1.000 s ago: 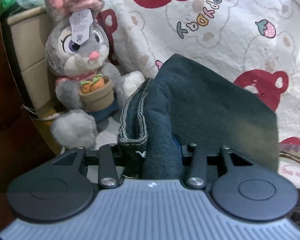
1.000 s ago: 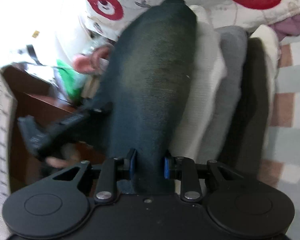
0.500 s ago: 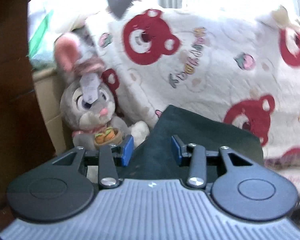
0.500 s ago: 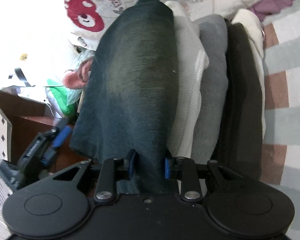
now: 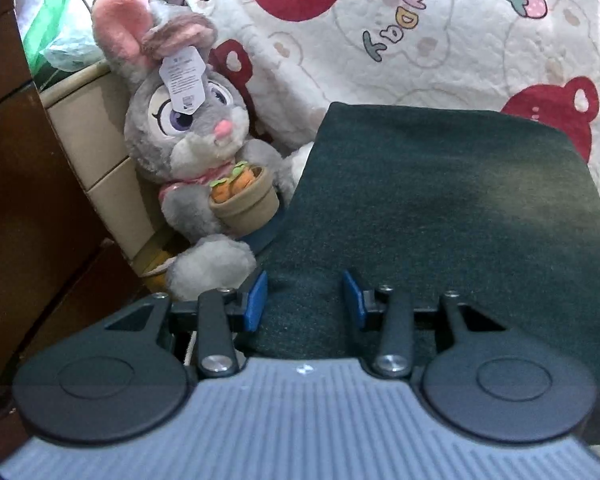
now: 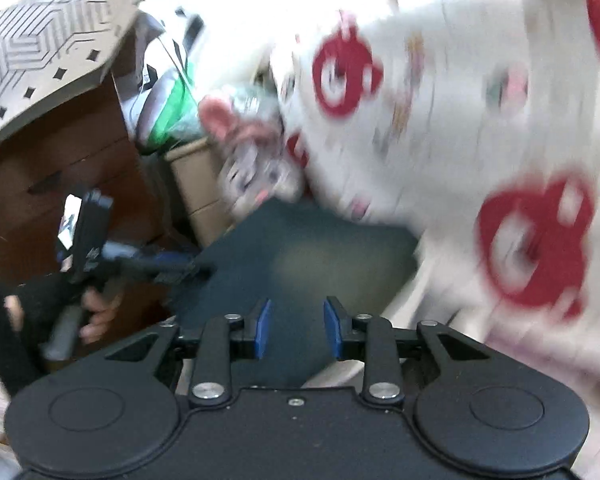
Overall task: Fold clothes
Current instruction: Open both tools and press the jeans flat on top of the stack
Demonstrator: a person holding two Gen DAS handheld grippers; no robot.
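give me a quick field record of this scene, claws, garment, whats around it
left claw: open, pads apart over the garment, not gripping
right claw: open, above the garment's near edge
garment: dark green, folded flat, smooth top
under garment: pale fabric shows at its right edge in the right wrist view
plush rabbit: upright, left of the garment, holding a carrot pot, paper tag on its head
quilt: white with red bears, behind the garment
image quality: right wrist view motion-blurred
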